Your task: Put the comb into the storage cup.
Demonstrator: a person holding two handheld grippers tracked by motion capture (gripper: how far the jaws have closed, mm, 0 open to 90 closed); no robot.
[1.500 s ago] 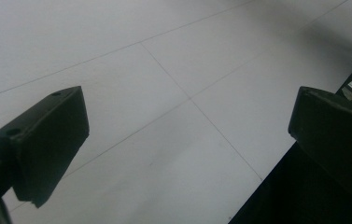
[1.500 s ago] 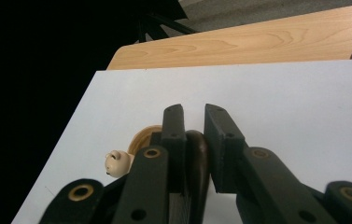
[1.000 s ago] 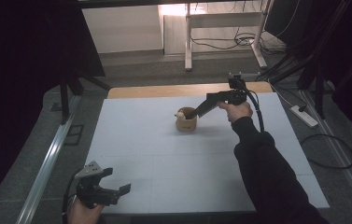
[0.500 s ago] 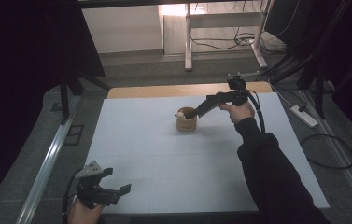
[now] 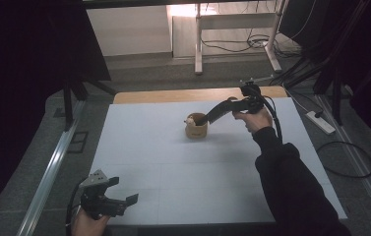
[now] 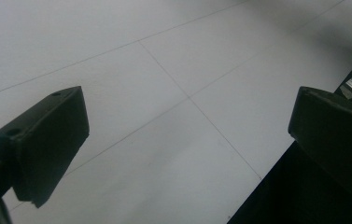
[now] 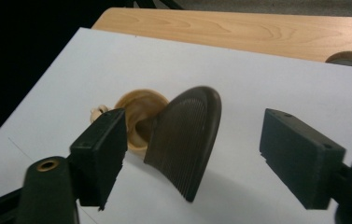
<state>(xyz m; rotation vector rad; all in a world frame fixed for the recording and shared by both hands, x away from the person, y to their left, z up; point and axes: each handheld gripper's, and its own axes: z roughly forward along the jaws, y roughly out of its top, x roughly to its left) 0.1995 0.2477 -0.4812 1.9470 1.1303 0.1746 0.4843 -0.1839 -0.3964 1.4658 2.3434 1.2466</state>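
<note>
A tan cup (image 5: 196, 129) stands in the far middle of the white sheet (image 5: 173, 167). A dark ribbed tool (image 5: 217, 112) leans out of it to the right. In the right gripper view its wide ribbed end (image 7: 185, 140) lies between my right gripper's (image 7: 201, 149) open jaws, close to the left jaw and well apart from the right one. A small cream piece (image 7: 98, 111) sits at the cup's (image 7: 136, 109) rim. The right gripper (image 5: 232, 105) hovers right of the cup. My left gripper (image 5: 122, 191) hangs open over the sheet's front left corner (image 6: 190, 135), with nothing between its jaws.
A bare wooden strip of table (image 5: 183, 95) runs behind the sheet, with a round dark object (image 7: 351, 58) on it. A metal rail (image 5: 50, 167) lies on the floor at the left, and a power strip (image 5: 321, 123) and cables at the right.
The right hand has sunk slightly with the tool still leaning in the cup. The left gripper has barely shifted.
</note>
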